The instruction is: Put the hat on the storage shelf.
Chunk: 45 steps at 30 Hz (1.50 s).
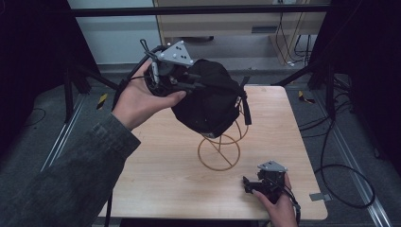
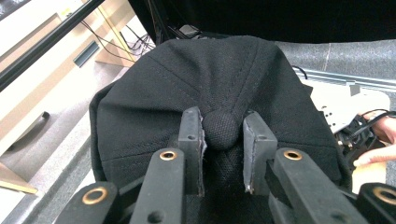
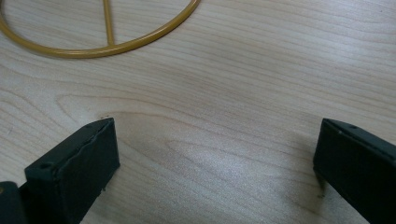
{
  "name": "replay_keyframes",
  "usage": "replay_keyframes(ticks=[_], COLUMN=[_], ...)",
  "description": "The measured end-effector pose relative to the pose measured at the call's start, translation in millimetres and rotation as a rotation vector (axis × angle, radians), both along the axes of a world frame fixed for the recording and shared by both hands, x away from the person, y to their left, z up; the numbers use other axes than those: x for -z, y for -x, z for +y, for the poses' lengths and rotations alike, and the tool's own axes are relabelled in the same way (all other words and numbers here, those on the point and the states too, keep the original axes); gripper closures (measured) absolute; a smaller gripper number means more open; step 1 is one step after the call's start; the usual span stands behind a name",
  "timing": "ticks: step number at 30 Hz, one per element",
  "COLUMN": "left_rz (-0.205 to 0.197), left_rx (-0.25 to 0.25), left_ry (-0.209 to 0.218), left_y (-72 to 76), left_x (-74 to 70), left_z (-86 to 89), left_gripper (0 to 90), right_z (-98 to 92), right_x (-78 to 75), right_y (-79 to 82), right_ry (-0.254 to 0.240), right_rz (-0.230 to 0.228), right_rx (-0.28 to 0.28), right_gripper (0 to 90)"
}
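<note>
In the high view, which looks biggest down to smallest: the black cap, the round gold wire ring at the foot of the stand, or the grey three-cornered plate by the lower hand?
1. Black cap, though it sits raised nearer the camera, which inflates it.
2. Gold wire ring on the table.
3. Grey plate on the right gripper, clearly smallest.
</note>
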State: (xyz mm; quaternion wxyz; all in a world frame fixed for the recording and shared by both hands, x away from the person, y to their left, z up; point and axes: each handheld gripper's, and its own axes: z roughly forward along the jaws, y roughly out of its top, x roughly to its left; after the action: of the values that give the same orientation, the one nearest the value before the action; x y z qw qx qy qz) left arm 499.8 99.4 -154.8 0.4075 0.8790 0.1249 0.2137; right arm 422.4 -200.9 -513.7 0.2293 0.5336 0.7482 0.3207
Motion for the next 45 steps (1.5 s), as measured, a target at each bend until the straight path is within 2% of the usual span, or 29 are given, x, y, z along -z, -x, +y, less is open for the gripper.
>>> replay_keyframes(ticks=[2, 15, 26, 37, 45], left_rz=[0.003, -0.005, 0.010, 0.012, 0.023], left_rx=[0.000, 0.013, 0.028, 0.034, 0.033], left_ry=[0.008, -0.006, -0.011, -0.028, -0.040], left_y=[-2.2, -10.9, -15.5, -16.0, -21.7], left_x=[0.5, 3.3, 11.4, 16.1, 22.9], left_z=[-2.6, -24.9, -39.5, -48.9, -56.1], left_gripper=[72.5, 72.4, 72.4, 72.4, 72.3], right_z=[0.0, -0.2, -0.1, -0.1, -0.1], right_x=[0.0, 0.0, 0.0, 0.0, -0.2], right_y=[0.0, -0.1, 0.0, 0.0, 0.1], right_ry=[0.000, 0.002, 0.001, 0.001, 0.002], right_rz=[0.000, -0.001, -0.001, -0.001, 0.001], right_rx=[0.000, -0.002, 0.000, 0.000, 0.000], right_gripper=[0.4, 0.3, 0.4, 0.4, 0.4])
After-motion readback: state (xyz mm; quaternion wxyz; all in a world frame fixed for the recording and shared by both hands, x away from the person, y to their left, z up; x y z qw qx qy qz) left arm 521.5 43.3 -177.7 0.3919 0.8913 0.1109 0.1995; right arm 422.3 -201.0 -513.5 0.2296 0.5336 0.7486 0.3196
